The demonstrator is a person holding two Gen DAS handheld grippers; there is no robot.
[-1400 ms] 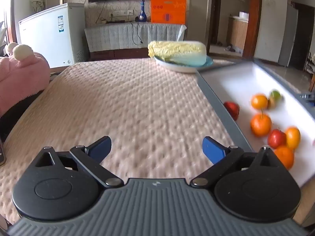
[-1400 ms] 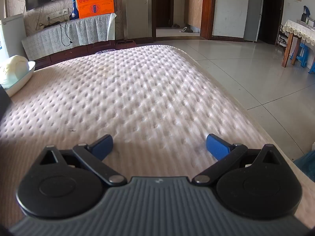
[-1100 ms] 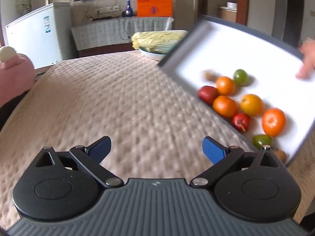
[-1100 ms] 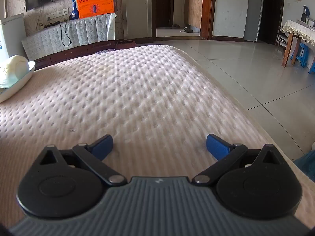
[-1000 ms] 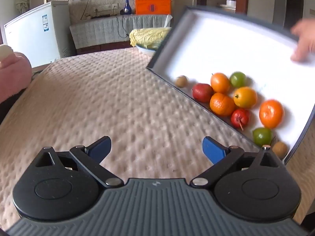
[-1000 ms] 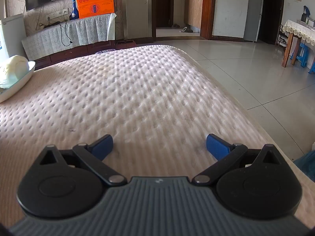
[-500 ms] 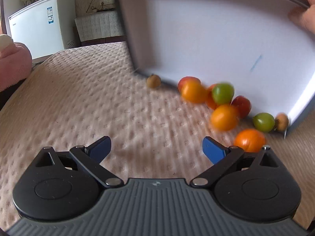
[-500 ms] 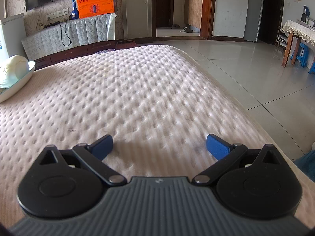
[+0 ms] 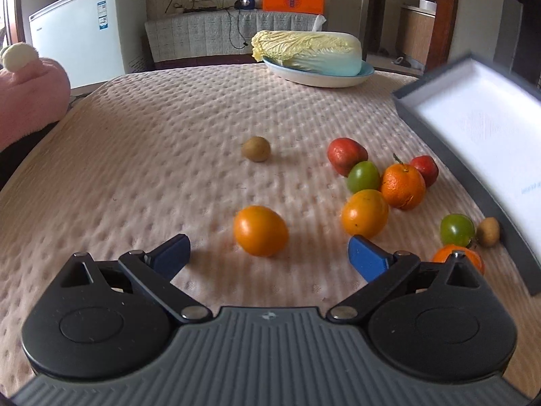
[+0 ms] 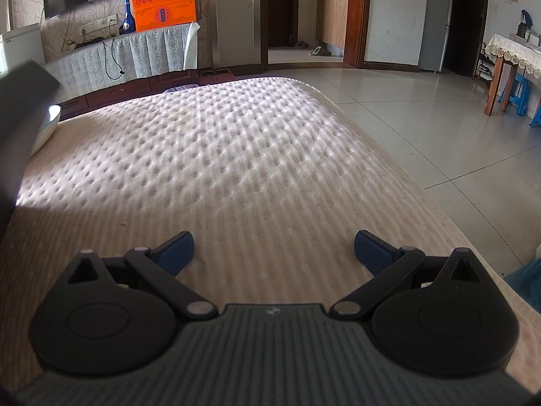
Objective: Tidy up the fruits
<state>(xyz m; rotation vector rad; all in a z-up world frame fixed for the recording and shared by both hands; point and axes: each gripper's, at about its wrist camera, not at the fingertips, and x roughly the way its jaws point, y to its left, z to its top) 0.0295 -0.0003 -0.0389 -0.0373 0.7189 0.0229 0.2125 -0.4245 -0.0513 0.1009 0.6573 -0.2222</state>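
Several small fruits lie loose on the quilted table in the left wrist view. An orange fruit [image 9: 260, 230] sits just ahead of my left gripper [image 9: 268, 253], which is open and empty. A brown kiwi [image 9: 256, 149] lies farther off. A cluster at the right holds a red fruit [image 9: 346, 151], a green one [image 9: 363, 176] and an orange with a stem [image 9: 403, 186]. A dark tray with a white inside [image 9: 480, 128] stands tilted at the right edge. My right gripper [image 10: 273, 250] is open and empty over bare table; no fruit shows there.
A napa cabbage [image 9: 307, 52] lies on a plate [image 9: 324, 79] at the table's far side. A pink plush thing [image 9: 30, 101] sits at the left. In the right wrist view the table edge [image 10: 422, 196] drops to tiled floor, and a blurred dark tray edge [image 10: 20, 101] is at far left.
The tray was tipped up by a hand and the fruits rolled out onto the table. The tray has swung away to the right. Both grippers stayed still and open.
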